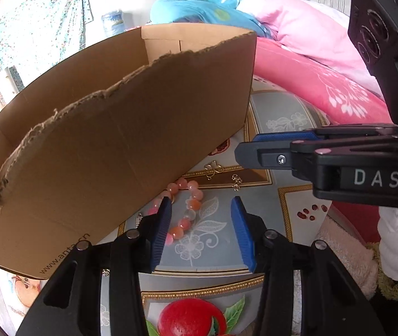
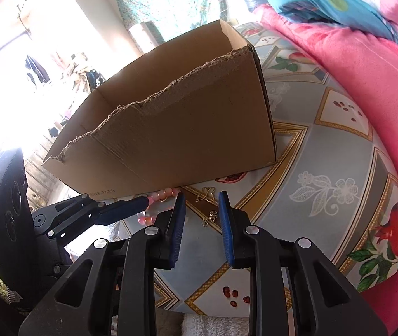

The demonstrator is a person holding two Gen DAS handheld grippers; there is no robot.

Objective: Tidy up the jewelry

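The left gripper [image 1: 201, 232] stood with its ribbed blue pads apart and nothing between them, poised over a bead bracelet [image 1: 183, 210] of glossy pink, orange and clear round beads. The bracelet lay in the lower middle of the left wrist view as an elongated loop, its long axis running up and down the frame, its upper end touching or tucked under the foot of a cardboard box [image 1: 109, 128]. The box was plain brown corrugated board, open-topped, with a ragged torn upper edge.

The right gripper [image 2: 199, 229] also had its blue pads parted and empty. Just above its tips in the right wrist view lay a gold butterfly-shaped ornament [image 2: 205, 194] and a small gold chain piece [image 2: 210, 218], possibly an earring, too small to tell. Only this view showed the left gripper [image 2: 143, 203] from the side, low over the bracelet [image 2: 159, 196].

Everything rested on a glossy printed tablecloth [image 2: 324, 154] with white flowers and red fruit. Fleecy pink bedding [image 2: 366, 64] filled the right of that frame.
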